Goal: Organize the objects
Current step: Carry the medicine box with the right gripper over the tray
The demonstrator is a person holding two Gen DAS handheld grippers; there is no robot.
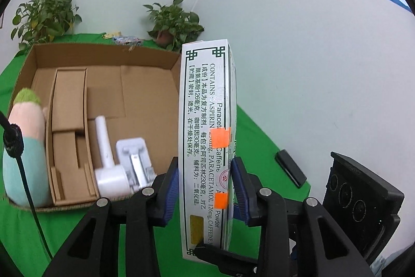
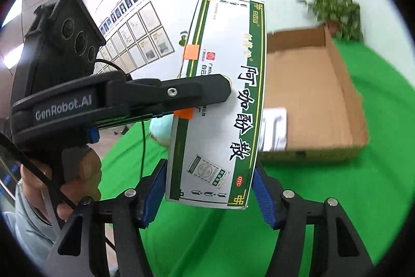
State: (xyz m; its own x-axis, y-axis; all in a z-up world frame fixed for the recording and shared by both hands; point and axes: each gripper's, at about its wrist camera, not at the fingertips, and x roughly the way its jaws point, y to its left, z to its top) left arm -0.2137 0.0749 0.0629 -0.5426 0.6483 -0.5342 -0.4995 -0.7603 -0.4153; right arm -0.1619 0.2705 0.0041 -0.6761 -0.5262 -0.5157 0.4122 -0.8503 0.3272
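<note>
A white and green medicine box (image 1: pixel 205 136) with orange stickers is held in the air. My left gripper (image 1: pixel 205 186) is shut on its narrow sides. In the right wrist view the same medicine box (image 2: pixel 220 105) hangs between my right gripper's (image 2: pixel 210 186) blue pads; the jaws stand wide around its lower end, and whether the pads touch it is unclear. The left gripper's black finger (image 2: pixel 181 92) presses the box face there. An open cardboard box (image 1: pixel 103 105) lies on the green cloth, holding a white device (image 1: pixel 106 162) and a grey packaged item (image 1: pixel 135 157).
A plush toy (image 1: pixel 23 152) leans at the cardboard box's left wall. Two potted plants (image 1: pixel 173 25) stand behind it by the white wall. A black flat object (image 1: pixel 290 168) lies on the green cloth (image 1: pixel 259 147) at right. The cardboard box (image 2: pixel 311 100) shows in the right wrist view.
</note>
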